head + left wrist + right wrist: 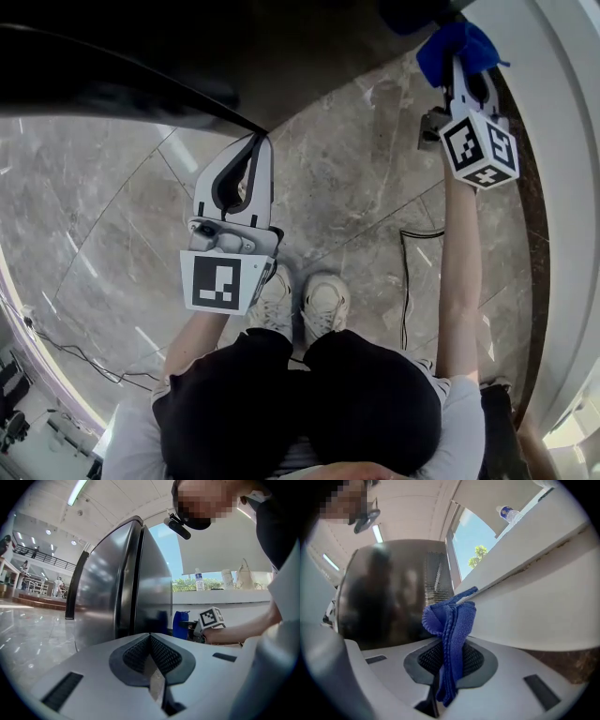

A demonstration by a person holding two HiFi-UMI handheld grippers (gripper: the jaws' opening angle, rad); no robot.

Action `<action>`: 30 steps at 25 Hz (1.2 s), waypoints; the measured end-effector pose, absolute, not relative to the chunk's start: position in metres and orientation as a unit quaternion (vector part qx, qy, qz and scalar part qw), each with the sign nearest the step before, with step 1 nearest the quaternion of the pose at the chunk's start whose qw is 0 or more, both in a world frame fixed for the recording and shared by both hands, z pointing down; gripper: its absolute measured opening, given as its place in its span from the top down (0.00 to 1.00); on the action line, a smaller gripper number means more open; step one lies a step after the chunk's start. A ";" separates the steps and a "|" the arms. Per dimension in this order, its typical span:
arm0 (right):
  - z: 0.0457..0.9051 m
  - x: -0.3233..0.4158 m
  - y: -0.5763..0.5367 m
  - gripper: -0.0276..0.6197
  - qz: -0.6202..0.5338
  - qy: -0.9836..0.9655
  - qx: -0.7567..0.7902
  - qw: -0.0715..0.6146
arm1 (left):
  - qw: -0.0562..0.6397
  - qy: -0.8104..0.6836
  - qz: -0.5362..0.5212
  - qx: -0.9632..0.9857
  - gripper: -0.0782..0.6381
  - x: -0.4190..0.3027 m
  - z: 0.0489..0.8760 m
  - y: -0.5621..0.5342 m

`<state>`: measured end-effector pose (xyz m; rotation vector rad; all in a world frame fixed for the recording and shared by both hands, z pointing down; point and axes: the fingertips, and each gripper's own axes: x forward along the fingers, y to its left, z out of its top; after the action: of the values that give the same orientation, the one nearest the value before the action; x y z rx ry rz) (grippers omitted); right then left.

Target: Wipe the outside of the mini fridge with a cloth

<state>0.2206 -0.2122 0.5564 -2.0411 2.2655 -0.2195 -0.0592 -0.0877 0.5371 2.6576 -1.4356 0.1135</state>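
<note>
Black-clad bent legs point(366, 394) and white shoes point(323, 305) fill the bottom of the head view, on a marble floor point(112, 206). Left gripper point(150, 637) has its jaws pressed together with nothing between them, and it points at the mini fridge point(122, 583), a steel box standing on the floor close ahead. In the head view the left gripper's tips reach the fridge's dark top edge; contact is not clear. Right gripper point(464, 73) is clamped on a blue cloth point(452, 620), which sticks up in a bunch above the jaws and hangs down below them. The cloth sits in the narrow gap between the fridge's side and a white ledge point(525, 588); whether it touches either cannot be told. A black cable point(406, 281) runs on the floor along the foot of the ledge, under the right arm. The left gripper view alone shows the fridge front, its door seam, the cloth's reflection in the steel, the right gripper's marker cube point(212, 617) beside the fridge and a water bottle point(198, 580) standing on the ledge top near the window. The right gripper view alone shows a vent grille point(436, 573) on the fridge's dark side.
</note>
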 end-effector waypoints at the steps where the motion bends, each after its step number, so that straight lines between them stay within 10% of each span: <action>1: 0.560 0.205 -0.198 0.84 -0.083 0.751 -0.653 0.054 | 0.059 -0.475 0.037 0.877 0.88 -0.060 0.537 -0.087; 13: 0.618 -0.043 -0.091 0.84 -0.096 0.913 -0.395 -0.020 | 0.058 -0.490 0.041 0.869 0.88 -0.073 0.543 -0.087; 30: 0.635 -0.083 -0.096 0.84 -0.072 0.930 -0.354 -0.068 | 0.066 -0.491 0.041 0.868 0.88 -0.075 0.546 -0.086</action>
<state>-0.0832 -0.0960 0.6345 -1.1634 3.0553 -0.2351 -0.0749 -0.0856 0.5463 2.6170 -1.4796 0.1230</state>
